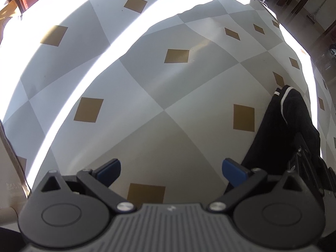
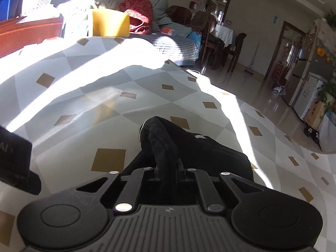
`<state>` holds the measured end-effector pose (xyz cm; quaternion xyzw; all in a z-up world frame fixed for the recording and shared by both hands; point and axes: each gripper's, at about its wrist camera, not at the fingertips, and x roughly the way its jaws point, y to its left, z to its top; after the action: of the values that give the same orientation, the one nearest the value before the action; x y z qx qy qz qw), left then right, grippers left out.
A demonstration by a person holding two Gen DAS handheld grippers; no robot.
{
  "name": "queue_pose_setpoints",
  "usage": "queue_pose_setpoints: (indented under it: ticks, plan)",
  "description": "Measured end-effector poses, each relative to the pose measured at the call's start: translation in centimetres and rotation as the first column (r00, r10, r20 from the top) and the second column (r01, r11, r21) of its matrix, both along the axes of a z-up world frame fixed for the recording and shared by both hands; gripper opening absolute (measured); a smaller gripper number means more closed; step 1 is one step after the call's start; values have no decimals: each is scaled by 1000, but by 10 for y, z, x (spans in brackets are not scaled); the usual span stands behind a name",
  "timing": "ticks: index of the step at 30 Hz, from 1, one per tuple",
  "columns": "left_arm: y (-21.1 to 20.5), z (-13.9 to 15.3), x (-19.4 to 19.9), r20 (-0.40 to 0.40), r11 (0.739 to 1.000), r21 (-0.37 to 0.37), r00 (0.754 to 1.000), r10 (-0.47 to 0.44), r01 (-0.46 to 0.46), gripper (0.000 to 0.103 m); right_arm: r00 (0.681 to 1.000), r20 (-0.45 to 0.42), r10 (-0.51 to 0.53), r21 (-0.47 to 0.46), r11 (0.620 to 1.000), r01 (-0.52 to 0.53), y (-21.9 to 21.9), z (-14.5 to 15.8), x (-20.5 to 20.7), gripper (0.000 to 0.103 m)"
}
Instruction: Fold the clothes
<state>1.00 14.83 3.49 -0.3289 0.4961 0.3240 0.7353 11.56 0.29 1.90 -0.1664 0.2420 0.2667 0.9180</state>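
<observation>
A black garment (image 2: 189, 145) with thin white trim lies bunched on the grey-and-white checked cloth (image 2: 109, 113). My right gripper (image 2: 168, 169) is shut on a fold at the garment's near end, and the fabric covers its fingertips. In the left wrist view the same black garment (image 1: 281, 130) lies at the right, with the right gripper's body (image 1: 304, 157) against it. My left gripper (image 1: 171, 170) hangs open over bare checked cloth (image 1: 168, 96), pointing steeply down. Its blue pads (image 1: 109, 170) are wide apart with nothing between them, just left of the garment.
A yellow block (image 2: 110, 23), a red knitted bundle (image 2: 138, 14) and other piled textiles sit at the far edge. A red-brown wooden piece (image 2: 29, 31) stands far left. Dark dining chairs (image 2: 235, 48) and shiny floor (image 2: 262, 96) lie beyond the cloth's right edge. The left gripper's body (image 2: 14, 159) shows at the left.
</observation>
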Motion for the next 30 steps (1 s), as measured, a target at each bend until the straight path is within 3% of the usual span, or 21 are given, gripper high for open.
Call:
queue_pose_setpoints:
  ticks: [1, 3, 6, 8, 10, 13, 23, 30]
  plan:
    - [0, 0, 0, 1, 1000, 0, 1000, 1, -1, 103, 998, 5, -63, 61, 996, 63, -6, 6, 2, 8]
    - [0, 1, 0, 2, 1000, 2, 1000, 0, 0, 103, 996, 26, -84, 87, 993, 81, -7, 10, 2, 8]
    - [-1, 0, 1, -2, 1000, 3, 1000, -3, 3, 103, 998, -57, 16, 79, 997, -12, -1, 4, 6, 11]
    - [0, 0, 1, -2, 1000, 2, 1000, -2, 2, 103, 992, -111, 68, 77, 995, -59, 1, 0, 5, 24]
    - [1, 0, 1, -1, 1000, 9, 1000, -2, 2, 103, 990, -110, 87, 95, 992, -77, -1, 3, 2, 33]
    - [2, 1, 1, 2, 1000, 14, 1000, -4, 4, 103, 990, -95, 103, 106, 990, -93, -7, 14, -3, 38]
    - [-15, -3, 8, -13, 996, 35, 996, -88, 88, 103, 990, -111, 85, 53, 995, -80, -45, 37, -10, 39]
    - [-29, -12, 9, -41, 986, 49, 987, -158, 160, 103, 968, -198, 155, 58, 988, -146, -61, 43, -27, 40]
